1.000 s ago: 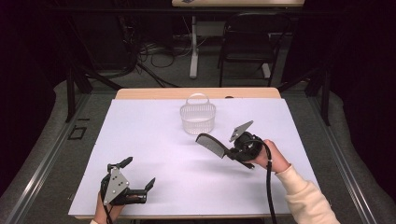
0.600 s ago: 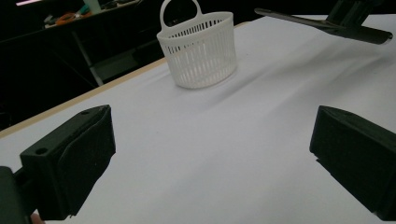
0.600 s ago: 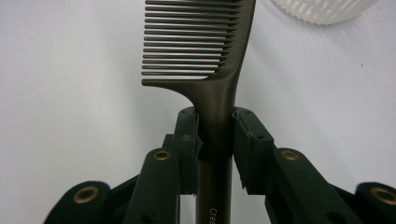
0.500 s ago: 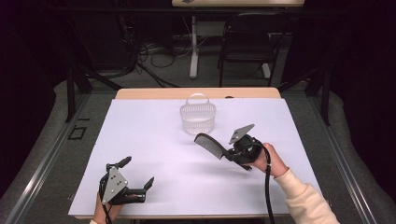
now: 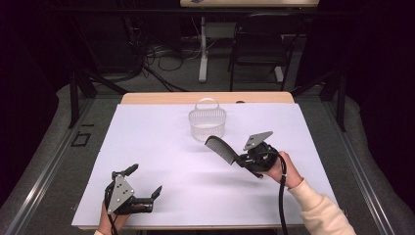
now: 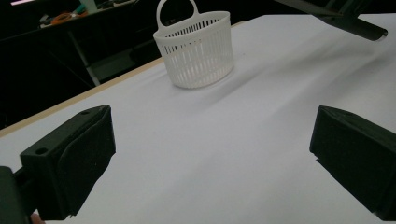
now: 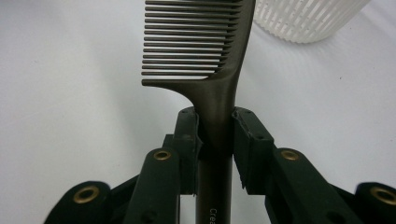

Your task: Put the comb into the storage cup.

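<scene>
The right gripper (image 5: pixel 238 159) clamps the comb (image 7: pixel 212 70) by its handle, teeth end lifted off the table (image 5: pixel 161 147) and aimed toward the white basket (image 5: pixel 207 125) just beyond, likely so it can drop in from above. The left gripper (image 5: pixel 145 185) rests near the front edge, jaws spread with nothing between them. Nothing lies between comb and basket.

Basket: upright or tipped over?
Upright. The basket stands on its base on the table, handle on top, rim facing up in the left gripper view.

Matt dark comb (image 7: pixel 205 56), white (slatted) plastic basket (image 5: pixel 207 125)
</scene>
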Motion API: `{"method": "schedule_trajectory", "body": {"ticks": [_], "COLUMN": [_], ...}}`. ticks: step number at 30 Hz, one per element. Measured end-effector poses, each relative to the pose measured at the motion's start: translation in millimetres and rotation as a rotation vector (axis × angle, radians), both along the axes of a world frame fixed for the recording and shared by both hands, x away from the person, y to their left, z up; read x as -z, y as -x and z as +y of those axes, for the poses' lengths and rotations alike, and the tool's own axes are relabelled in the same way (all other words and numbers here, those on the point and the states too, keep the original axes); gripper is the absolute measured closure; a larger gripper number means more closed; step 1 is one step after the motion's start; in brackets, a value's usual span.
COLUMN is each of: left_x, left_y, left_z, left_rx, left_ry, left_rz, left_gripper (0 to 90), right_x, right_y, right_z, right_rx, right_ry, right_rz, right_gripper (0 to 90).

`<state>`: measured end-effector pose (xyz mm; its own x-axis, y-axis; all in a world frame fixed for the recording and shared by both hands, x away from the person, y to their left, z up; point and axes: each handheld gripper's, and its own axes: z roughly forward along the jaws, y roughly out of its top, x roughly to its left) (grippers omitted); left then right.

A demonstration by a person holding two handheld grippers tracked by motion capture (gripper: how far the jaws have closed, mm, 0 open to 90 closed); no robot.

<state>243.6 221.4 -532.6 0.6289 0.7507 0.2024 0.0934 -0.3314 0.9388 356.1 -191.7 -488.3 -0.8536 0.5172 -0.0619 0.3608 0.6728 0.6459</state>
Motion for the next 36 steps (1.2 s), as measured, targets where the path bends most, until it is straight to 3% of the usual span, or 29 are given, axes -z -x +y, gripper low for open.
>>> {"method": "schedule_trajectory", "body": {"ticks": [36], "left_x": [-0.2], "left_y": [1.0], "left_z": [1.7], "left_rx": [-0.005], "left_ry": [0.007], "left_rz": [0.001], "left_gripper": [0.0], "right_x": [-10.7], "right_y": [-1.1], "right_z": [-5.9], "right_rx": [0.026], "right_ry": [-0.053], "right_rz": [-0.102], "right_gripper": [72.3]}}
